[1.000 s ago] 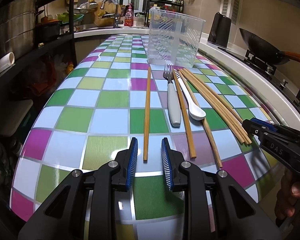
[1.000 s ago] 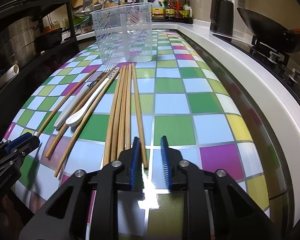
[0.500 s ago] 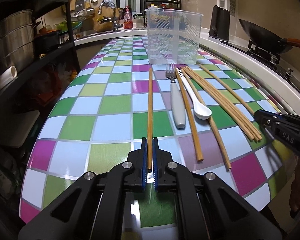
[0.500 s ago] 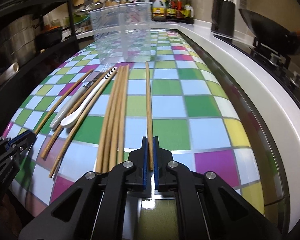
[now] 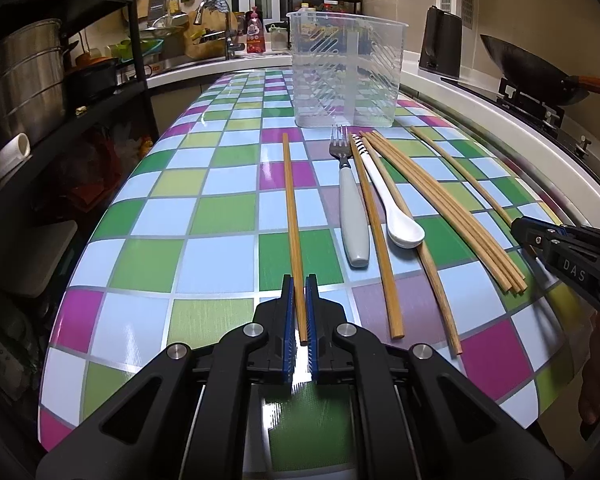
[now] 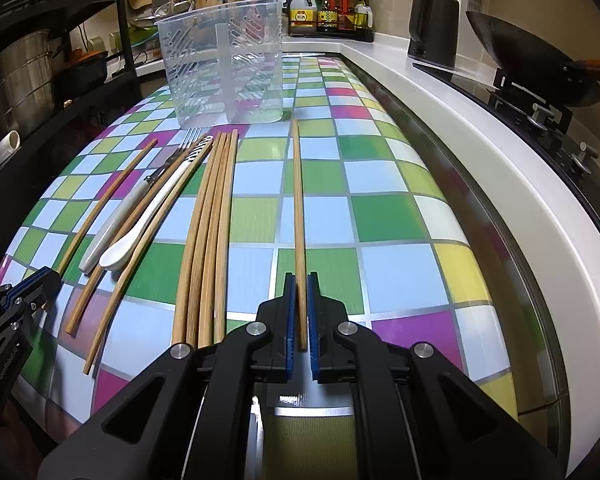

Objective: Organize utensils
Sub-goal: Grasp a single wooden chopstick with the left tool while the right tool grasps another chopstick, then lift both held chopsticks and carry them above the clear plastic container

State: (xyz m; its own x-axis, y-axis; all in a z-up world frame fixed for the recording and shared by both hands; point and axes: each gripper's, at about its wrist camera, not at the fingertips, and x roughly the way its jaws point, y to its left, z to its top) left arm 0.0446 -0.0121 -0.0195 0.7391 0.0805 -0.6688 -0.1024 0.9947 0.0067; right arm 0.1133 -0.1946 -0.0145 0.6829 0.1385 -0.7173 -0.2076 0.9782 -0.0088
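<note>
My left gripper (image 5: 299,280) is shut on the near end of a single wooden chopstick (image 5: 291,208) that points away over the checkered table. My right gripper (image 6: 300,278) is shut on another lone chopstick (image 6: 298,200) in the same way. Between them lie a grey-handled fork (image 5: 349,200), a white spoon (image 5: 395,216), two loose chopsticks (image 5: 375,232) and a bundle of several chopsticks (image 5: 443,208). A clear plastic utensil holder (image 5: 345,74) with a middle divider stands upright beyond them. The right gripper (image 5: 519,230) shows at the edge of the left wrist view.
A checkered table top (image 5: 204,216) carries everything. A white counter edge (image 6: 479,152) runs along the right, with a black kettle (image 6: 431,26) and a wok (image 6: 527,60) on a stove. Dark shelves with a steel pot (image 5: 20,76) stand on the left.
Both grippers went from open around a chopstick to shut on it. The right-hand chopstick has swung away from the bundle and now lies apart from it.
</note>
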